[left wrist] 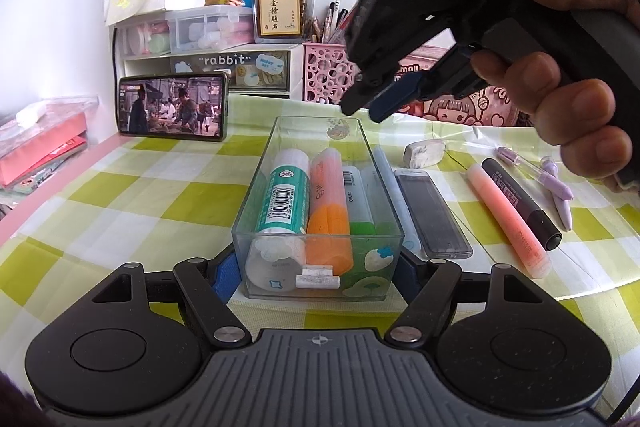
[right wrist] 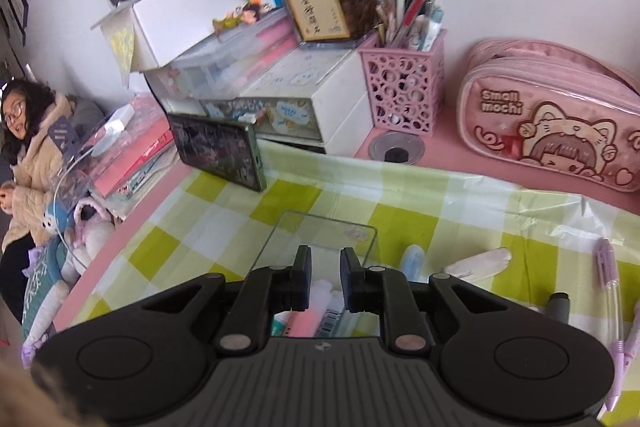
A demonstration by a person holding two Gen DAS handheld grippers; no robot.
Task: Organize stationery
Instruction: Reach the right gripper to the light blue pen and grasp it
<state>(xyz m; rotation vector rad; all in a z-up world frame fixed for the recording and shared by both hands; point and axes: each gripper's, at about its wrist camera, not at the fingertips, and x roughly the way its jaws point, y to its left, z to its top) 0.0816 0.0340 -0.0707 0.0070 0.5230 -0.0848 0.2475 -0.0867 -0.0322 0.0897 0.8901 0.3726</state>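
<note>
A clear plastic box [left wrist: 256, 187] stands on the checked cloth and holds a teal glue stick [left wrist: 286, 197], an orange highlighter [left wrist: 330, 211] and a green-capped marker [left wrist: 362, 211]. My left gripper [left wrist: 316, 271] grips the box's near end, a blue pad on each side wall. My right gripper [left wrist: 366, 107] hovers above the box's far end, jaws a little apart and empty; in its own view [right wrist: 325, 269] the box's far wall [right wrist: 320, 231] lies below. A pink highlighter [left wrist: 508, 217], black marker [left wrist: 522, 201], purple pens [left wrist: 554, 181], eraser [left wrist: 424, 153] and grey case [left wrist: 432, 213] lie right of the box.
A phone [left wrist: 172, 107] leans at the back left against drawer boxes [left wrist: 208, 31]. A pink pen holder [right wrist: 404, 83] and a pink pencil pouch [right wrist: 552, 119] stand at the back. Pink books [left wrist: 40, 147] lie at far left. A person [right wrist: 28, 147] sits beyond the table's left edge.
</note>
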